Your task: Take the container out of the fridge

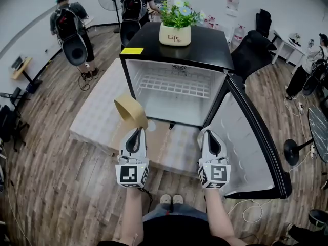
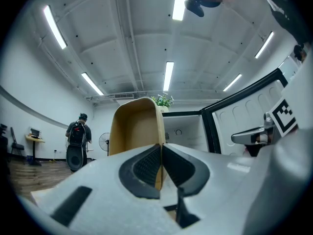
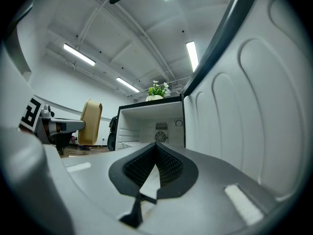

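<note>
Head view, tan container [image 1: 131,111], open-topped, tilted

Grey left hand-held gripper [image 1: 137,129] and right hand-held gripper [image 1: 208,131] bear black-and-white marker cubes [image 1: 132,174].

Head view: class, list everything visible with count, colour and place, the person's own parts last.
fridge: one, black outside, white inside, centre, door open
wire shelf: one, white, inside the fridge
potted plant: one, cream pot, on the fridge top
label: one, yellow, fridge top's front left corner
container: one, tan, held up before the fridge
mat: one, pale grey, under the fridge
people: three, mostly dark clothes, room's far edges
left tool: one, grey, shut on the container's wall
right tool: one, grey, shut and empty, beside the door
</note>
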A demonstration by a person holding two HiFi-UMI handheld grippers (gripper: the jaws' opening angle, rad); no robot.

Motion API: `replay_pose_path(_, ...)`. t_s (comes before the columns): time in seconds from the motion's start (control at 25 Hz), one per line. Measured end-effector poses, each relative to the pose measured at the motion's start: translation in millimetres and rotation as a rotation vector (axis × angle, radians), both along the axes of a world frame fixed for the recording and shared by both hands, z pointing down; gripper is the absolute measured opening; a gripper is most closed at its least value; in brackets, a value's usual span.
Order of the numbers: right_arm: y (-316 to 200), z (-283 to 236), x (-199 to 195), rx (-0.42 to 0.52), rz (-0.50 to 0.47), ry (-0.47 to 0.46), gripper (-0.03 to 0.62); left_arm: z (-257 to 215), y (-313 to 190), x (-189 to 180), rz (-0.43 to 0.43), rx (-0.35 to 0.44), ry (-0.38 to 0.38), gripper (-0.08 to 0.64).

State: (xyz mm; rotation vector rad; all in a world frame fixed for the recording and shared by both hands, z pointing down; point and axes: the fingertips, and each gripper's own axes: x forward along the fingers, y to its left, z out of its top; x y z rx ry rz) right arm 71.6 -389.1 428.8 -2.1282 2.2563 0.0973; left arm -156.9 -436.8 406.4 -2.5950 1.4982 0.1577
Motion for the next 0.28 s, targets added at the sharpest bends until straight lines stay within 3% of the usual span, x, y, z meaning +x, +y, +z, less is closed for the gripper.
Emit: replay_pose_path(0.28,-0.5,-0.5,-1.4,0.001,-0.002,-0.003,0.008,0.8,0.1,0.3,0.007,-0.006,0.002,0.02)
